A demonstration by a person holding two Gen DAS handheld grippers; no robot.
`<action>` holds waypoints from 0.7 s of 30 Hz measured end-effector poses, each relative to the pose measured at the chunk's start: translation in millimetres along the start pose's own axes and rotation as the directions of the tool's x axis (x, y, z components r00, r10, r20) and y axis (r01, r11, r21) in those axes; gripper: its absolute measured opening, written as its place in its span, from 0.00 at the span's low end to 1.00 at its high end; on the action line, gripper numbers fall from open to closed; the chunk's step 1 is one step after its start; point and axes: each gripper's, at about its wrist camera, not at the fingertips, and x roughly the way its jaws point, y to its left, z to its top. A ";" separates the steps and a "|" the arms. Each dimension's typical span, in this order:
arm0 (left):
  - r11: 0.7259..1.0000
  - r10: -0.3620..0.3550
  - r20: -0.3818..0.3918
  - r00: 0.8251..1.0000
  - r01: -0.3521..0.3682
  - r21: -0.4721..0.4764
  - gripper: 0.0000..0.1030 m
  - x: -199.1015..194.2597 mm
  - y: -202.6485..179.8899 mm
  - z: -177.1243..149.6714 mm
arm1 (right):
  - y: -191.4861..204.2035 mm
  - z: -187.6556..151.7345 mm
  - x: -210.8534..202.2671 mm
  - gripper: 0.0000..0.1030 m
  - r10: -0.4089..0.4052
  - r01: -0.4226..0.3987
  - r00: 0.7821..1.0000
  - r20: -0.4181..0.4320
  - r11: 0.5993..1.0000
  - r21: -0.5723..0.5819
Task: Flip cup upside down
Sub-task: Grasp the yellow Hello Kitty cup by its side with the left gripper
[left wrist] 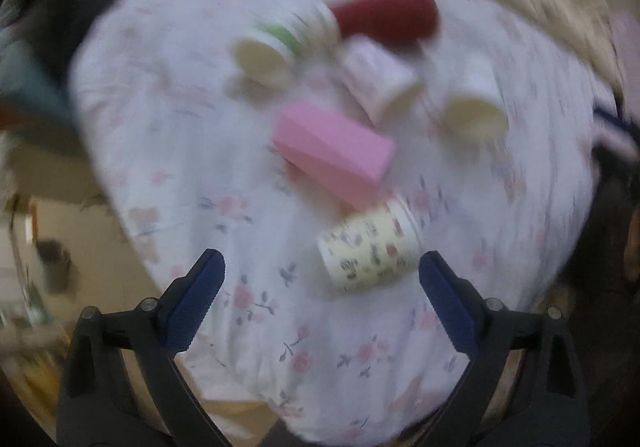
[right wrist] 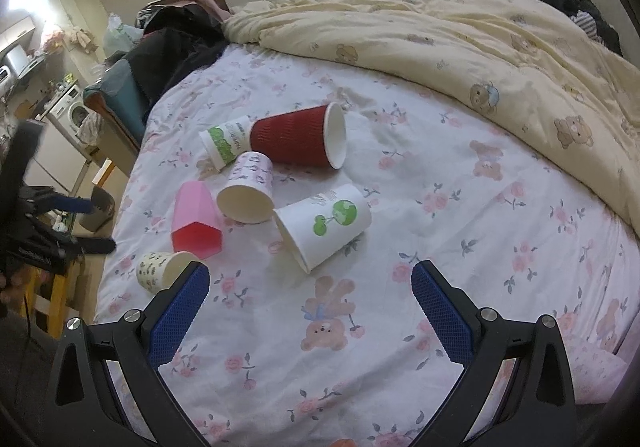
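Approach step; both hand-held grippers open, empty: left hand-held gripper (left wrist: 322, 263) nearest the patterned cup (left wrist: 370, 247) lying sideways on the bed (right wrist: 500, 247); next: straddle it, close, rotate rim-down; right hand-held gripper (right wrist: 310, 273) idle.

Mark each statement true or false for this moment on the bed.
1. The dark red ribbed paper cup lies on its side. True.
2. The pink faceted plastic cup stands upright. False: it lies tipped over on the floral bedsheet.
3. The right tongs are open and hold nothing. True.
4. The left tongs grip the small cream patterned paper cup. False: they are open, and the cup lies on the sheet ahead of them.
5. The white paper cup with green tree print is on its side. True.
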 end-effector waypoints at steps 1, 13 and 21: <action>0.996 -0.011 -0.052 0.999 0.015 0.084 0.93 11.1 -8.0 1.5 | -1.6 0.0 1.2 1.00 -0.002 0.002 1.000 -0.004 1.000 0.005; 0.862 0.135 -0.224 0.965 -0.003 0.507 0.67 90.1 -56.3 -3.8 | -12.1 1.6 7.0 1.00 -0.018 0.018 1.000 -0.019 0.999 0.034; 0.871 0.111 -0.180 0.977 -0.009 0.491 0.57 92.8 -60.5 -26.3 | -13.2 2.3 4.3 1.00 -0.012 0.012 1.000 -0.013 0.999 0.039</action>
